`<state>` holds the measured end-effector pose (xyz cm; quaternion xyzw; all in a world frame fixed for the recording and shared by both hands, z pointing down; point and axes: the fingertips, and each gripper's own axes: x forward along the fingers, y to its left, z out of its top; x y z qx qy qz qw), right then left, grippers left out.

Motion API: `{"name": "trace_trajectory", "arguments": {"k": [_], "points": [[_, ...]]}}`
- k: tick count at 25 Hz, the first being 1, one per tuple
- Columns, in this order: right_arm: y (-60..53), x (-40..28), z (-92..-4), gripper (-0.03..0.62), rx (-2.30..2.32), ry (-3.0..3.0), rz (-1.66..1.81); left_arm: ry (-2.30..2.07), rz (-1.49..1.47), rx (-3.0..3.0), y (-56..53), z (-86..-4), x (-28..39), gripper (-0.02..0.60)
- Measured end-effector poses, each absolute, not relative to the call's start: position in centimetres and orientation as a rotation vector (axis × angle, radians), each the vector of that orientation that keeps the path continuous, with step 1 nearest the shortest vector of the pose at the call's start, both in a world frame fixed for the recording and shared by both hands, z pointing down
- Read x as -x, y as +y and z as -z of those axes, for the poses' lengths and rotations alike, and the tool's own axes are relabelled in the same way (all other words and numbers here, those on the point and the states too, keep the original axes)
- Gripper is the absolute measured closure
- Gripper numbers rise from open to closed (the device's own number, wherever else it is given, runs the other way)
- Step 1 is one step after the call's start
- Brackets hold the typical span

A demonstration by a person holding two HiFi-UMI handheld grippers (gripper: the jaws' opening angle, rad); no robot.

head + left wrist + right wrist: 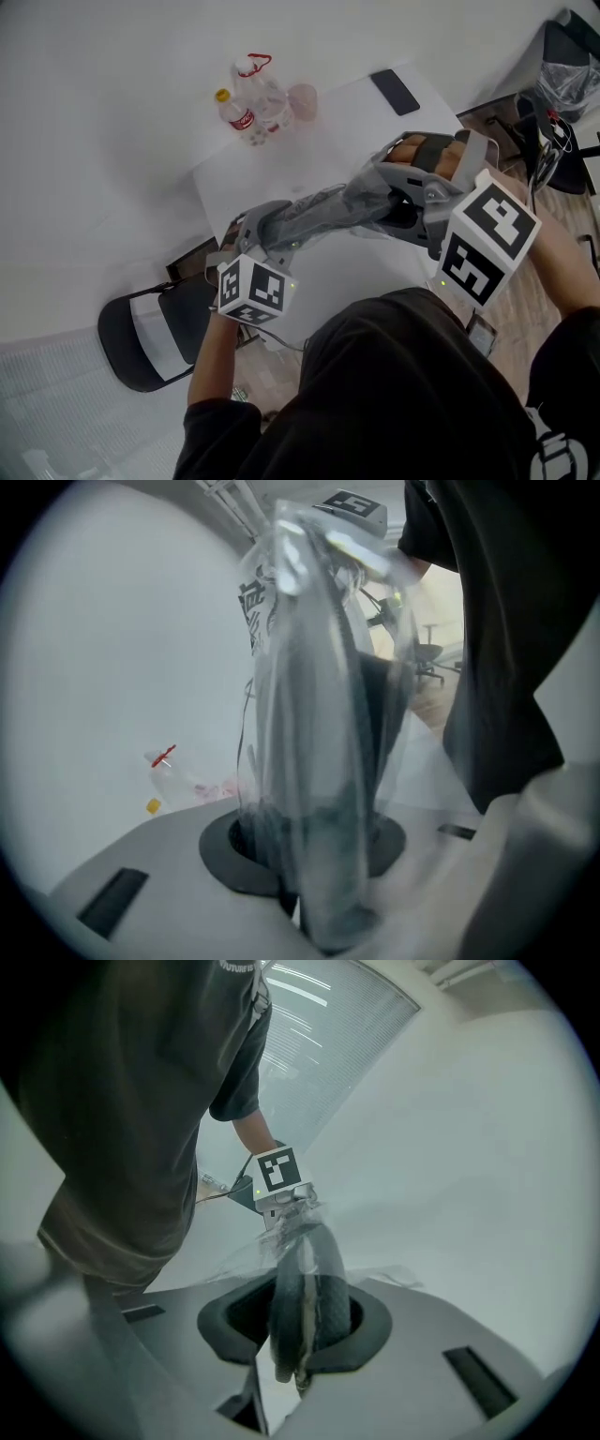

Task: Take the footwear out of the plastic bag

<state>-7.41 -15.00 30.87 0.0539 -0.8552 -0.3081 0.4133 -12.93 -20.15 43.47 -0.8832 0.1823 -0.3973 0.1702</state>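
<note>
The left gripper is squeezing the plastic bag at the frame's lower middle, while the right gripper is pinching the dark footwear through it.

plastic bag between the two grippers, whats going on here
A person holds a gripper in each hand above a white table. The left gripper is shut on the clear plastic bag; the right gripper is shut on the dark footwear at the bag's other end. The bag hangs stretched between them, with footwear inside it, not yet out.
</note>
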Motion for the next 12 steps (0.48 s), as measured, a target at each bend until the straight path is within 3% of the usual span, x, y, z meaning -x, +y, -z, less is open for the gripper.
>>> {"name": "trace_trajectory", "arguments": {"k": [12], "points": [[-14.9,5.0,-28.8,0.510,-0.197,-2.187,0.769,0.626,1.202,2.446,-21.0,-43.9,14.8,0.449]]}}
